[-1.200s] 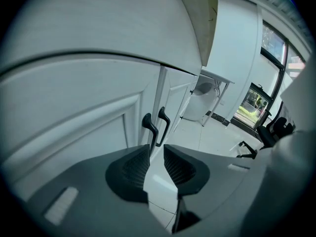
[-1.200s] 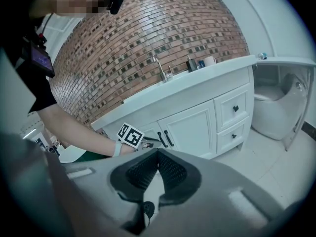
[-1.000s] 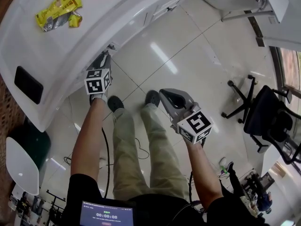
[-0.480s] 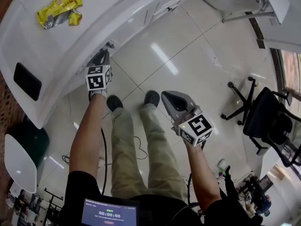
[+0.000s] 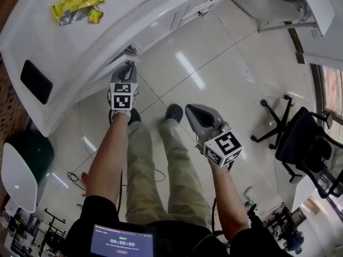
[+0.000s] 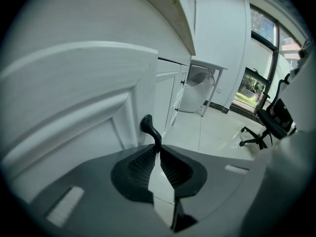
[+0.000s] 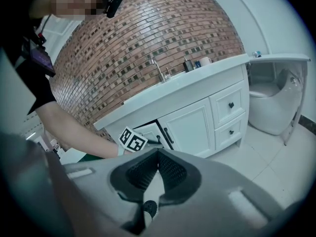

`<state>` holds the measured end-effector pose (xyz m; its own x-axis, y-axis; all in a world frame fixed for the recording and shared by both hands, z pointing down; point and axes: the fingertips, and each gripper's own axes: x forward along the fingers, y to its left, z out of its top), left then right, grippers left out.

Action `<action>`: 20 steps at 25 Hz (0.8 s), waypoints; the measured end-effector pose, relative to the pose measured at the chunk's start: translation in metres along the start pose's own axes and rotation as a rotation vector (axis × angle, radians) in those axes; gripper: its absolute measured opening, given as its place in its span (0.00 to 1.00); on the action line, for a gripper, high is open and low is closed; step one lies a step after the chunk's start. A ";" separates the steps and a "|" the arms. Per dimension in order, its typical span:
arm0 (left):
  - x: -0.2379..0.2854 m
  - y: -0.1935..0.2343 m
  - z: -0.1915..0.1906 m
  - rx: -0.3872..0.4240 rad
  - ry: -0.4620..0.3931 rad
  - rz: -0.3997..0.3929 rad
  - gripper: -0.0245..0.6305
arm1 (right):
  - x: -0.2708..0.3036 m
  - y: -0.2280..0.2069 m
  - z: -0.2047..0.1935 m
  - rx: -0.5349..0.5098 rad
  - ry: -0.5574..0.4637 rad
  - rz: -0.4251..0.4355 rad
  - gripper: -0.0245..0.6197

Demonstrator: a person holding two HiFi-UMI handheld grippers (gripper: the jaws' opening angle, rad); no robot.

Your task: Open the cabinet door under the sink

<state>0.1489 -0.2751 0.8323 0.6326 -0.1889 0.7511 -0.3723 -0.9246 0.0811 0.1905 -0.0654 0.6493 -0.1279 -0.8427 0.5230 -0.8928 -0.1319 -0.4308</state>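
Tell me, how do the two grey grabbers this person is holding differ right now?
The left gripper is clamped on the black handle of the cabinet door, while the right gripper grips nothing. The left gripper is right up against the cabinet, whereas the right gripper hangs in mid-air, back from it, above the floor tiles. What they share: both are grey, and both have their jaws closed.

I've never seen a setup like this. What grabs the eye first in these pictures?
First is the left gripper, clamped on the dark handle of the white cabinet door, which stands ajar below the sink counter. The right gripper hangs shut and empty over the glossy tiled floor, beside the person's legs. Bright yellow snack packets lie on the countertop at the head view's top left.
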 end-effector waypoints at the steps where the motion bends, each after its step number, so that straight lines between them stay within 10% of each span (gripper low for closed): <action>1: -0.003 -0.005 -0.005 0.009 -0.002 0.005 0.11 | 0.000 0.001 0.001 -0.002 -0.001 0.002 0.02; 12: -0.031 -0.049 -0.051 0.166 0.006 -0.068 0.10 | 0.004 0.009 -0.002 -0.021 0.021 0.043 0.02; 20: -0.051 -0.064 -0.076 0.124 0.010 -0.043 0.10 | 0.003 0.018 0.003 -0.052 0.032 0.069 0.02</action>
<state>0.0890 -0.1811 0.8390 0.6390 -0.1459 0.7553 -0.2579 -0.9657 0.0316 0.1754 -0.0721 0.6407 -0.2027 -0.8316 0.5171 -0.9024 -0.0465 -0.4284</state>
